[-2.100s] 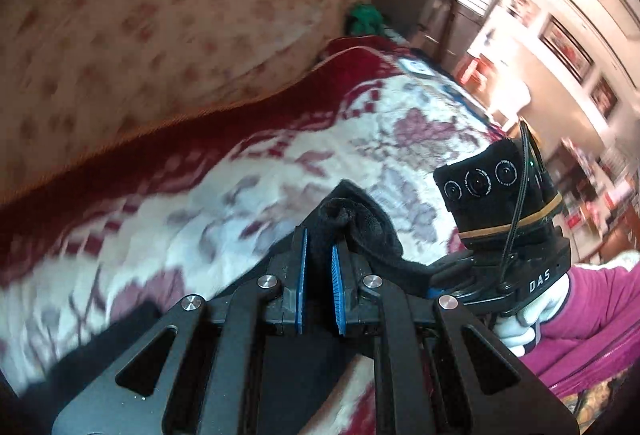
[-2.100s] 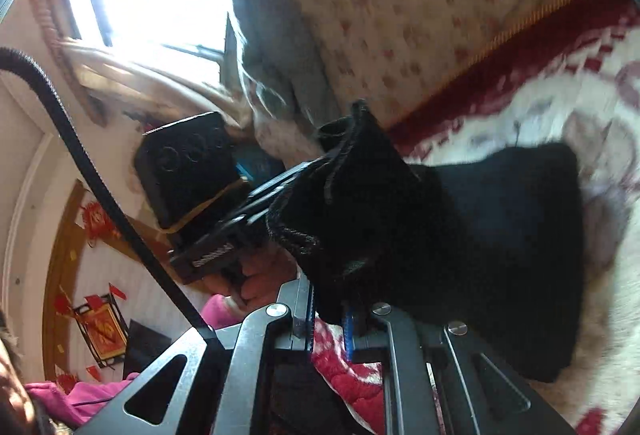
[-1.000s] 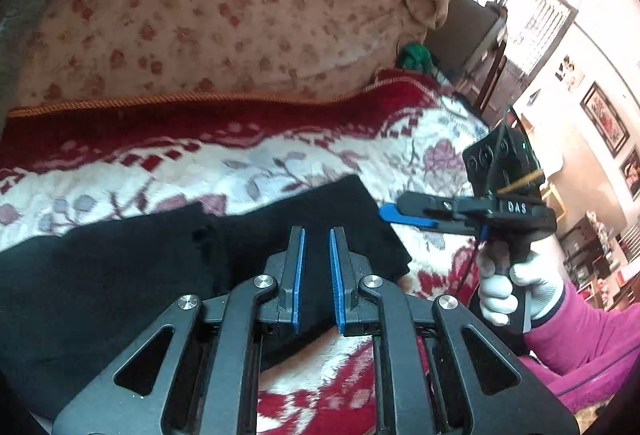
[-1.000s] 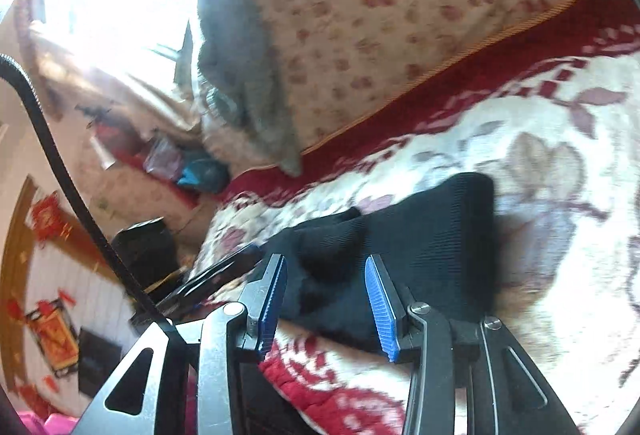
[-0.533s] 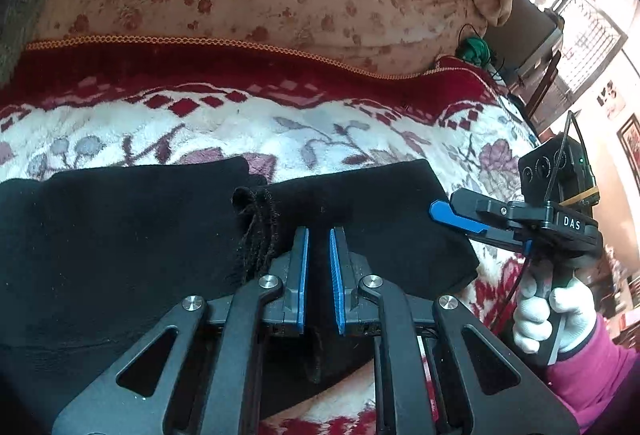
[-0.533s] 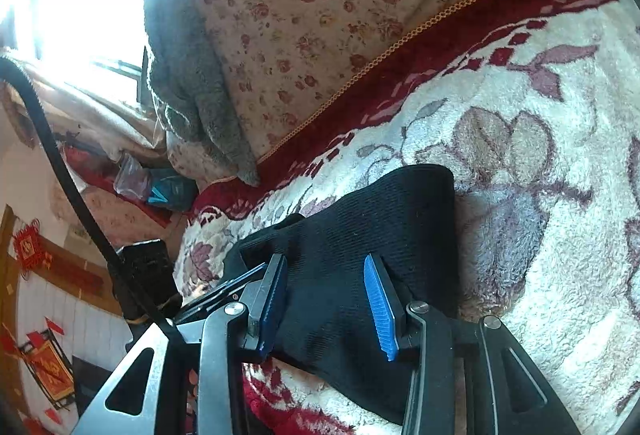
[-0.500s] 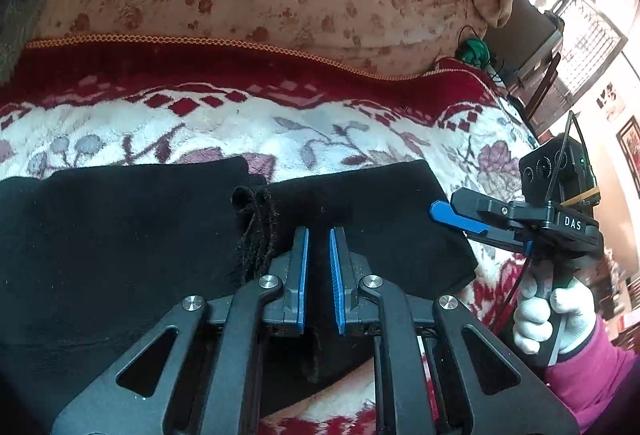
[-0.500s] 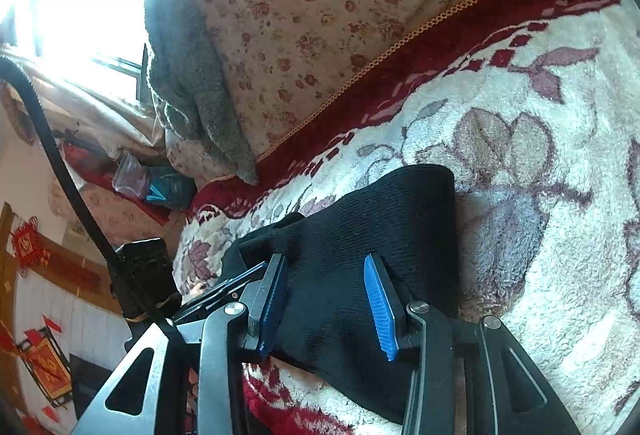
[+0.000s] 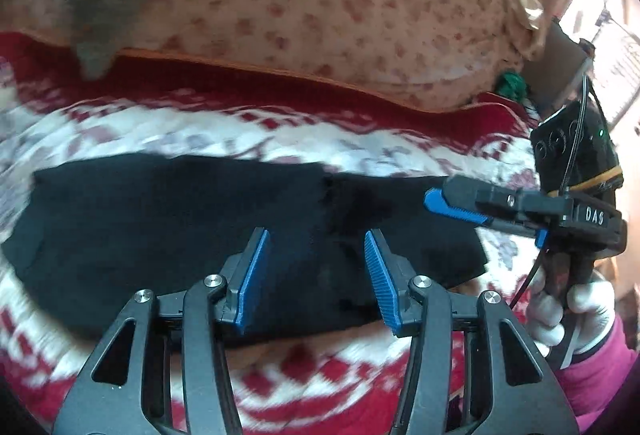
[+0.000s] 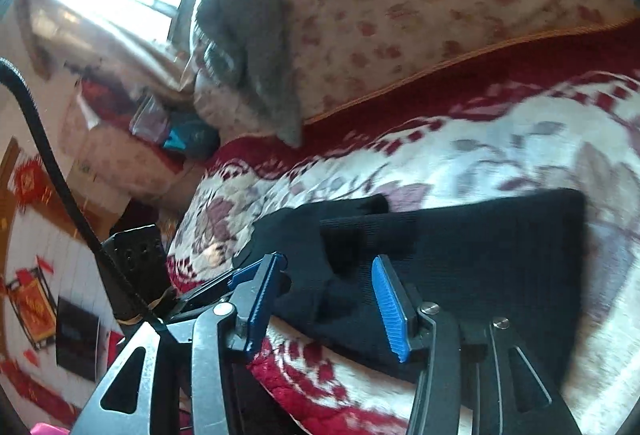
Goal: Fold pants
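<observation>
The black knitted pants (image 9: 168,235) are laid flat in a folded band across the red-and-white floral fleece blanket (image 9: 320,387). No container is seen. The left gripper (image 9: 316,275) is poised over the pants with its jaws opening, nothing pressed between its 2 blue pads. The right gripper (image 10: 326,299) is likewise opening above the pants' bunched end, pads clear of the cloth. A beige flowered quilt (image 9: 320,15) and a grey blanket (image 10: 248,35) are heaped behind.
</observation>
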Demonstrator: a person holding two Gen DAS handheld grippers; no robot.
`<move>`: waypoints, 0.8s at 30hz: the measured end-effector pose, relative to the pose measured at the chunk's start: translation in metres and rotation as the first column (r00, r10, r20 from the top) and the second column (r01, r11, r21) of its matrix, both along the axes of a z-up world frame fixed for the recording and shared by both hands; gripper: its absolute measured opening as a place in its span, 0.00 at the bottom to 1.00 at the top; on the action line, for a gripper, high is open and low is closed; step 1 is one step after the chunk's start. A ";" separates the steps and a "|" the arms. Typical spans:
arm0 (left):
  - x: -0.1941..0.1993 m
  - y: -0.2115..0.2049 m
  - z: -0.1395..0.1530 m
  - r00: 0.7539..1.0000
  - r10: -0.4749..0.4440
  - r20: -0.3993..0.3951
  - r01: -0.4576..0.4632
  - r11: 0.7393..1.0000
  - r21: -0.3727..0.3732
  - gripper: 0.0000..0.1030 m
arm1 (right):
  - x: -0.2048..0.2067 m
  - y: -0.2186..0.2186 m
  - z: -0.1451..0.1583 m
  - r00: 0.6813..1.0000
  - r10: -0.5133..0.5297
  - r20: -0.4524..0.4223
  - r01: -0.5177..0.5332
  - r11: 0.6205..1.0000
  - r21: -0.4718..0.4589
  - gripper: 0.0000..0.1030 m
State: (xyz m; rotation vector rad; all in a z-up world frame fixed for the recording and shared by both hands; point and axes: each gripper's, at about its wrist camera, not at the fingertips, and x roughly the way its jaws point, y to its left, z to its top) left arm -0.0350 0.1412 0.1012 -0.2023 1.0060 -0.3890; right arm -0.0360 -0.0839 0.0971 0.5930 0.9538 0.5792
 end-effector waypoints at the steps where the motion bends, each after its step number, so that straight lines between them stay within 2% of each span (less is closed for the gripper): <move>1: -0.004 0.006 -0.001 1.000 0.018 -0.001 -0.018 1.000 0.007 0.47 | 0.005 0.011 0.000 1.000 0.021 0.000 -0.021 1.000 -0.006 0.47; 3: -0.014 0.027 -0.003 0.997 0.074 -0.008 -0.074 0.997 0.018 0.47 | 0.015 0.029 -0.001 0.998 0.055 -0.004 -0.055 0.998 -0.015 0.47; 7: -0.033 0.072 -0.010 0.977 0.209 -0.041 -0.209 0.978 -0.001 0.47 | 0.035 0.064 -0.002 0.993 0.121 -0.012 -0.121 0.992 -0.027 0.48; 10: -0.045 0.093 -0.010 0.958 0.285 -0.016 -0.285 0.958 0.030 0.47 | 0.050 0.093 -0.003 0.984 0.179 -0.005 -0.179 0.983 -0.043 0.48; 14: -0.055 0.121 -0.017 0.915 0.402 -0.026 -0.401 0.915 0.042 0.47 | 0.079 0.132 -0.010 0.968 0.252 -0.017 -0.252 0.966 -0.061 0.59; 19: -0.060 0.147 -0.033 0.853 0.514 -0.093 -0.516 0.856 -0.001 0.47 | 0.112 0.177 -0.020 0.943 0.329 -0.052 -0.333 0.934 -0.129 0.59; 24: -0.053 0.161 -0.046 0.802 0.579 -0.145 -0.588 0.808 -0.029 0.47 | 0.138 0.223 -0.025 0.897 0.440 -0.042 -0.436 0.864 -0.252 0.60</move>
